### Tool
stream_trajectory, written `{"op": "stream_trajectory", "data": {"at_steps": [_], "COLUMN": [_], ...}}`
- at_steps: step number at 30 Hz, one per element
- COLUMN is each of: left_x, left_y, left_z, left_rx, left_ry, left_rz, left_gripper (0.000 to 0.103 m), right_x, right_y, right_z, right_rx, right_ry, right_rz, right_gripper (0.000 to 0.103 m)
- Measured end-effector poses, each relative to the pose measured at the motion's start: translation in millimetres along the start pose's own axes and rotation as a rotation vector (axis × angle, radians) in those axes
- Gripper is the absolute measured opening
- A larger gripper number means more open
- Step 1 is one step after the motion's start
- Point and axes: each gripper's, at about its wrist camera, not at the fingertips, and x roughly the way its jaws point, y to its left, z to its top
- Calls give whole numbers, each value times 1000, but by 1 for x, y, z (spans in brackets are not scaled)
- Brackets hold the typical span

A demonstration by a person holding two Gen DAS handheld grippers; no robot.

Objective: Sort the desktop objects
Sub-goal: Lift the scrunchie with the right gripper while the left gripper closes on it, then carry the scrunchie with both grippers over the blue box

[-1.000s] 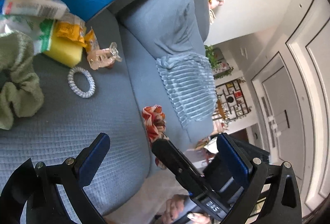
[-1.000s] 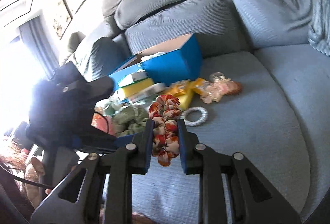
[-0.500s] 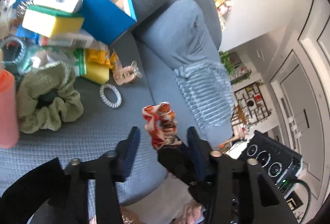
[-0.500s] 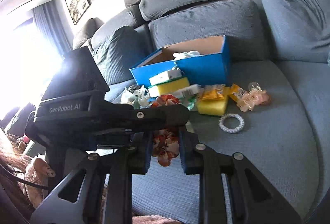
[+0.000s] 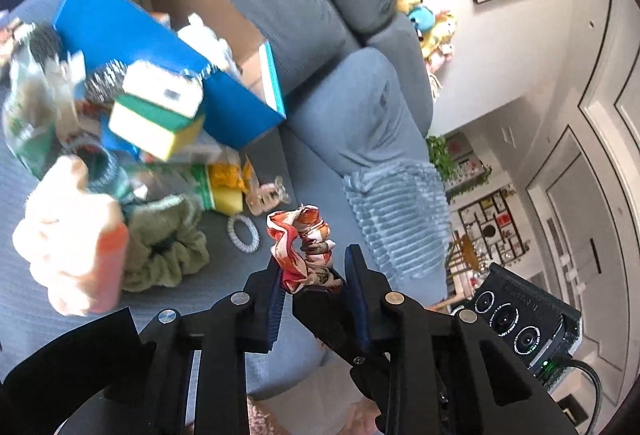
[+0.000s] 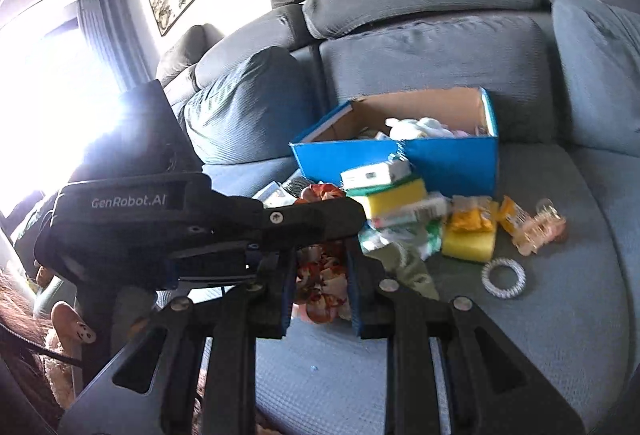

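Both grippers now grasp the same red patterned scrunchie [image 5: 304,247], held in the air above the grey sofa seat [image 6: 520,335], near the front edge and well short of the clutter. The right gripper [image 6: 322,287] is clenched on the lower folds of the fabric. The left gripper [image 5: 314,275] has just been closing, and its fingers [image 5: 276,287] now press on the scrunchie, with one finger of the right gripper also lying between them. This looks like a hand-over or a shared carry on the way to the blue box [image 6: 448,159], which stands open at the far side of the seat, against the backrest. To do it well, one hand should let go only once the other has a firm bite on the cloth itself, not on the opposing finger; otherwise the soft loop may slip out and drop. The carrying hand should then pass above the pile of yellow sponges [image 6: 468,243], the green scrunchie [image 5: 164,247] and the clear coil hair tie [image 6: 503,279], keeping clear of them, and release over the box's open top.
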Motion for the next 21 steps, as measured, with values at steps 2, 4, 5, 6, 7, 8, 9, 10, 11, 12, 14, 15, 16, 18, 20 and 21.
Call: {"op": "stream_trajectory", "data": {"at_steps": [2,4,5,6,7,8,9,10,11,12,14,15,16,18,20,21], "left_x": [-9,-16,-19,-22,-24,-28,-30,-32,-34,-35,-38,-39,-40,-40,-39,-39], "left_y": [1,1,0,-1,-2,-3,-4,-6,-7,-8,-12,-14,-16,-19,-22,-25], "left_z": [10,20,24,30,33,38,42,47,50,52,60,63,65,72,77,80], "left_rx": [-13,-23,-22,-22,-20,-17,-15,-16,-16,-14,-4,-2,1,3,8,15], "left_ry": [-14,-26,-29,-40,-45,-56,-63,-71,-78,-83,-90,-95,-95,-95,-97,-97], "left_rz": [0,5,8,19,27,30,28,27,23,21,20,19,17,10,1,0], "left_gripper": [29,29,29,29,29,29,29,29,29,29,29,29,29,29,29,29], "right_x": [5,9,13,15,18,20,21,23,24,23,24,24,23,23,23,23], "right_y": [6,10,12,13,15,16,17,17,19,21,23,24,24,25,25,26], "right_z": [9,16,21,26,30,35,39,43,48,52,61,65,68,76,82,84], "right_rx": [-4,-3,-4,-5,-8,-9,-9,-13,-23,-30,-44,-48,-50,-54,-60,-65], "right_ry": [-3,-9,-7,-9,-10,-10,-14,-14,-15,-22,-29,-35,-40,-44,-52,-57], "right_rz": [4,-4,4,6,8,15,17,16,15,12,7,3,1,-2,-8,-12], "right_gripper": [23,23,23,23,23,23,23,23,23,23,23,23,23,23,23,23]}}
